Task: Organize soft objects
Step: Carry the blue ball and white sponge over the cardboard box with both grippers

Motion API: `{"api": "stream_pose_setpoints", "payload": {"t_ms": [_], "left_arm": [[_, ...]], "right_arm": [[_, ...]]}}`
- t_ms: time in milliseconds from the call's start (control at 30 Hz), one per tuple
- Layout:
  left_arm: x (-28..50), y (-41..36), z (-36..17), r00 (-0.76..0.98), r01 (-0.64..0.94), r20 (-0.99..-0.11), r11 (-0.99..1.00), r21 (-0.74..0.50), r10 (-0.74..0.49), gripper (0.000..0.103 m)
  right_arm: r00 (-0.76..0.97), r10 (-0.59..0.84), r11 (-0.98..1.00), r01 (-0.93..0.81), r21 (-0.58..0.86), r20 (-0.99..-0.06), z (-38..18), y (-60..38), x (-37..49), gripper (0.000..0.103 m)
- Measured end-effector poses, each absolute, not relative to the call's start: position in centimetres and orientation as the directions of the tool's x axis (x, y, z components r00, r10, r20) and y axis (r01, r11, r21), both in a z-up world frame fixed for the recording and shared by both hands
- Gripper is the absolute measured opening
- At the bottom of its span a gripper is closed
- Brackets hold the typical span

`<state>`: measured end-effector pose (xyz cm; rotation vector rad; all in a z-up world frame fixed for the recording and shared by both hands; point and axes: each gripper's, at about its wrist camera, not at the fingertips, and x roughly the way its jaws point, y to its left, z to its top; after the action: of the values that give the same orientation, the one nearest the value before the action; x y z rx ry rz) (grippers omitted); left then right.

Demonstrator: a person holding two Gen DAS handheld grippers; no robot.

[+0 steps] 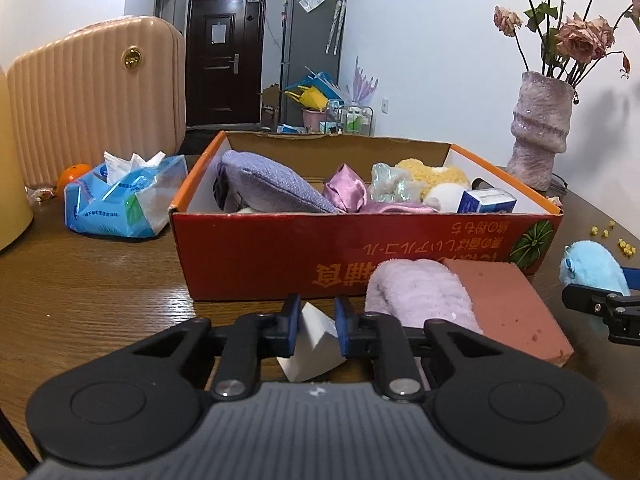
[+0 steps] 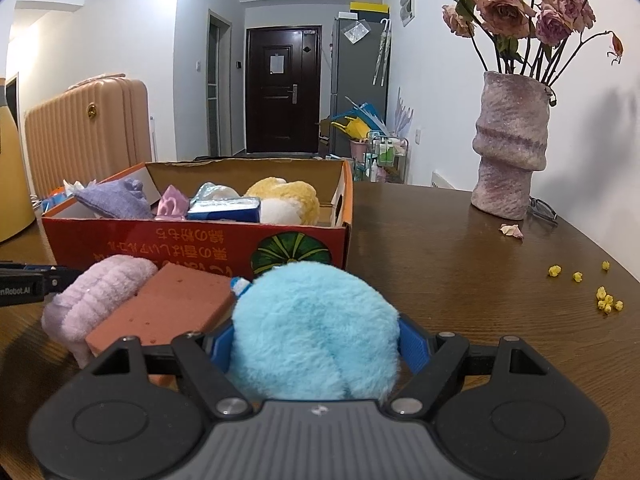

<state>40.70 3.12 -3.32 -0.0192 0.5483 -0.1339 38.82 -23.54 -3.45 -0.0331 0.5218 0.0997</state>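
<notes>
My left gripper (image 1: 316,308) is shut on a white wedge-shaped sponge (image 1: 310,344), low over the wooden table in front of the red cardboard box (image 1: 360,256). Just to its right, a fluffy lilac cloth (image 1: 420,296) lies against a brick-red sponge block (image 1: 508,304). My right gripper (image 2: 316,336) is shut on a fluffy blue plush toy (image 2: 312,312), close to the box's right front corner (image 2: 336,240). The box holds a purple pouch (image 1: 264,184), a pink satin piece (image 1: 344,192), a yellow plush (image 1: 436,176) and a small blue carton (image 1: 486,202).
A blue tissue pack (image 1: 120,200), an orange (image 1: 72,174) and a beige suitcase (image 1: 96,92) are to the left of the box. A pink vase of dried roses (image 2: 508,152) stands at the back right, with glasses (image 2: 542,208) beside it. Yellow crumbs (image 2: 608,302) dot the table's right edge.
</notes>
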Motion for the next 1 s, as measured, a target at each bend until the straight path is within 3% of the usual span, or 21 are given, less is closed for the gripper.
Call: {"api": "stream_pose_setpoints", "payload": {"t_ms": [1000], "left_arm": [[36.2, 4.0, 0.3, 0.936, 0.060, -0.344, 0.996, -0.058, -0.077, 0.018]], "right_arm": [[0.909, 0.095, 0.995, -0.103, 0.002, -0.405, -1.9, -22.2, 36.8, 0.079]]}}
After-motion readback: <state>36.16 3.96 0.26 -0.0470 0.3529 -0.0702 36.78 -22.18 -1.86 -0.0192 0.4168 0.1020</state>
